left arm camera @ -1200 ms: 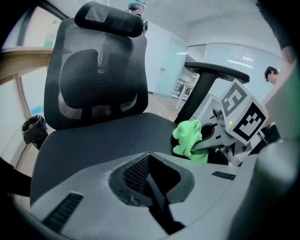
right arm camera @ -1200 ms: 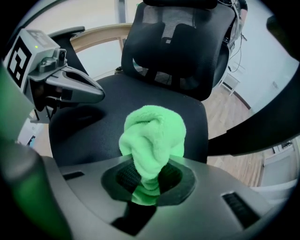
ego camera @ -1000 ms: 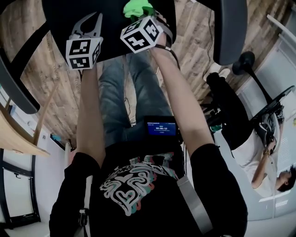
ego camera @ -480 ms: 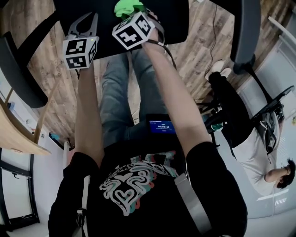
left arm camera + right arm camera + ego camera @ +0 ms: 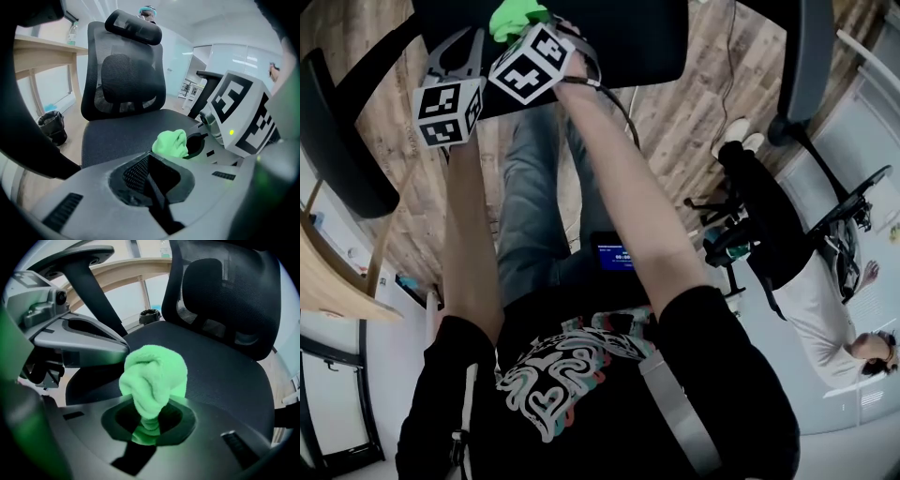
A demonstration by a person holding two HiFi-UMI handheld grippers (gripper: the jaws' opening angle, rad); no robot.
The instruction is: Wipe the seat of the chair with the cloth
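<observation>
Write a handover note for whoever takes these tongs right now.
The right tongs are shut on the bunched green microfibre cloth, at the front of the black office chair's fabric seat.
The left tongs are shut, empty, close beside them.
Done: cloth in grasp, at the seat.
Left: the wiping; nothing shows how much is covered, so wipe the whole seat.

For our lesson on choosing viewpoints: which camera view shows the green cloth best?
The right gripper view: the cloth fills the middle, bunched and clamped in the right gripper. The left gripper view shows it small, from the side. The head view shows only a bit at the top edge.
</observation>
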